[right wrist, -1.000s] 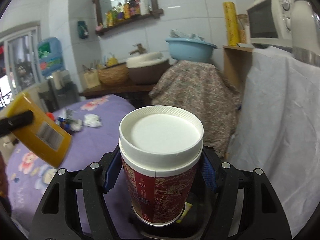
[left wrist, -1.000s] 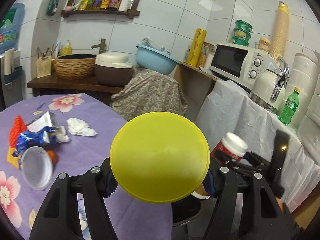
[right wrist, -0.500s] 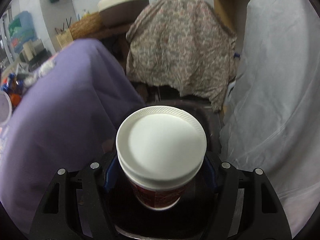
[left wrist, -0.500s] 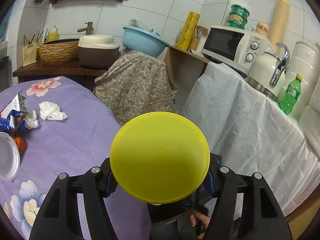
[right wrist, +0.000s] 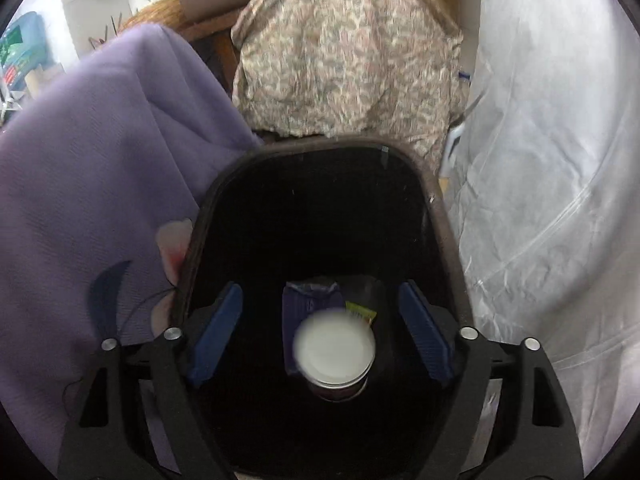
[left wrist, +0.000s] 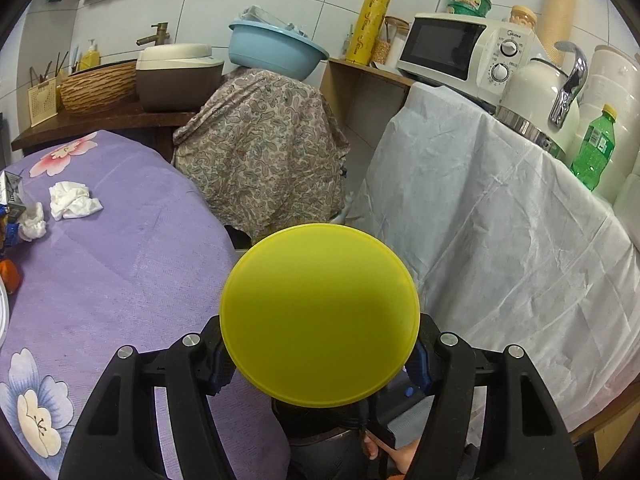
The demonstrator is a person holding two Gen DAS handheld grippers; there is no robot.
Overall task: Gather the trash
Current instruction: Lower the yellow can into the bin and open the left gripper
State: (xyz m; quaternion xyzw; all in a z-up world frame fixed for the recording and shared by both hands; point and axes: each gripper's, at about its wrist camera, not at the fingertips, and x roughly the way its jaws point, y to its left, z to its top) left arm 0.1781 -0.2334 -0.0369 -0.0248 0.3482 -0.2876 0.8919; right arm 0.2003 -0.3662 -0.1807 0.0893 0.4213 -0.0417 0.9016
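My right gripper [right wrist: 320,332] hangs over the black trash bin [right wrist: 436,216], its jaws opening with nothing pressed between them. The red cup with a white lid [right wrist: 334,350], blurred, drops free inside the bin above wrappers [right wrist: 308,296]. My left gripper [left wrist: 318,354] stays shut on a yellow container; its round yellow lid [left wrist: 319,316] fills the view's centre and hides the fingertips. Below it shows part of the bin [left wrist: 320,436] and a hand [left wrist: 400,454]. Crumpled tissues [left wrist: 72,200] and a blue wrapper [left wrist: 8,220] lie on the purple tablecloth [left wrist: 120,260].
A paisley-covered stand [left wrist: 264,148] with a blue basin [left wrist: 276,50] is behind the bin. A white-draped counter [left wrist: 500,240] on the right holds a microwave [left wrist: 460,52], a kettle [left wrist: 540,108] and a green bottle [left wrist: 594,152]. The purple table edge [right wrist: 100,180] flanks the bin's left.
My right gripper sank over the bin, opened and let the red cup go; it now falls inside. The left gripper drifted down and toward the bin with the yellow container.
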